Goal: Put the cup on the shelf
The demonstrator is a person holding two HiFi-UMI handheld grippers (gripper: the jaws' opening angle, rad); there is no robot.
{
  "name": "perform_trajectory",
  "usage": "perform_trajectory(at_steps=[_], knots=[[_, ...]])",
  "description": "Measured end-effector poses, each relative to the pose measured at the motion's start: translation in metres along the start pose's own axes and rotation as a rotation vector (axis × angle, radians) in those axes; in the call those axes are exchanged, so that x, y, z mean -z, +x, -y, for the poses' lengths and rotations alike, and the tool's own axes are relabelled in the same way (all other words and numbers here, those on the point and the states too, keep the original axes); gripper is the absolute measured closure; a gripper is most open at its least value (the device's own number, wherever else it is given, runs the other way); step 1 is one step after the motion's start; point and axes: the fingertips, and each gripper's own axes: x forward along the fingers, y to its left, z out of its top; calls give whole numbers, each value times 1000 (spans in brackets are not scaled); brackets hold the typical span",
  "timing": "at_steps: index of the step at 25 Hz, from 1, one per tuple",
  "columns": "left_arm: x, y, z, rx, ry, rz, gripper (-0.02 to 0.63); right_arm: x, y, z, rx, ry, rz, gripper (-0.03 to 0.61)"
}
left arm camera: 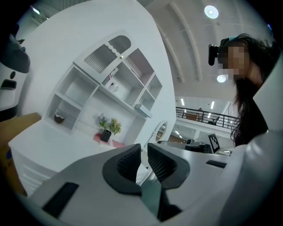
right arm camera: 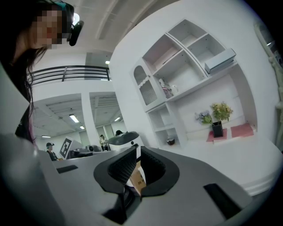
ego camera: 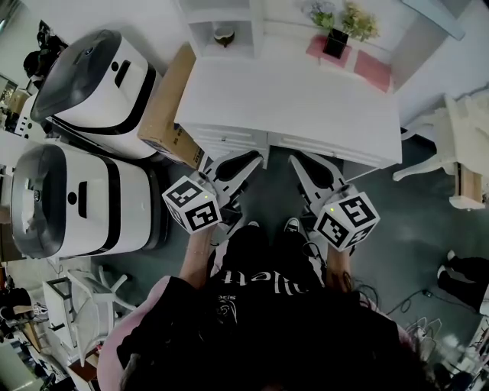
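A small brown cup (ego camera: pixel 224 34) sits in a low compartment of the white shelf unit (ego camera: pixel 221 15) at the back of the white desk (ego camera: pixel 306 114). The same cup (left arm camera: pixel 59 117) shows in the left gripper view, and the right gripper view has this cup (right arm camera: pixel 170 141) far off. My left gripper (ego camera: pixel 243 160) hangs at the desk's front edge, well short of the cup. Its jaws are shut on nothing (left arm camera: pixel 143 148). My right gripper (ego camera: pixel 304 162) is beside it, also shut and empty (right arm camera: pixel 138 150).
A plant in a black pot (ego camera: pixel 336 38) and pink mats (ego camera: pixel 372 70) lie at the desk's back right. A cardboard box (ego camera: pixel 168 107) and two white machines (ego camera: pixel 92 72) stand left of the desk. A white chair (ego camera: pixel 451 145) is on the right. A white mug (left arm camera: pixel 112 86) stands on a higher shelf.
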Motion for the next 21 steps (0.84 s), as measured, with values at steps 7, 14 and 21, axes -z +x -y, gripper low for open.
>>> perform_trajectory(at_steps=[7, 14, 21], knots=[[2, -11, -3, 18, 25, -37, 555, 6, 2, -13, 34, 2, -2, 514], [1, -19, 1, 44, 48, -56, 555, 10, 3, -21, 63, 4, 4, 514], [1, -26, 2, 58, 46, -62, 555, 14, 7, -29, 70, 10, -1, 514]])
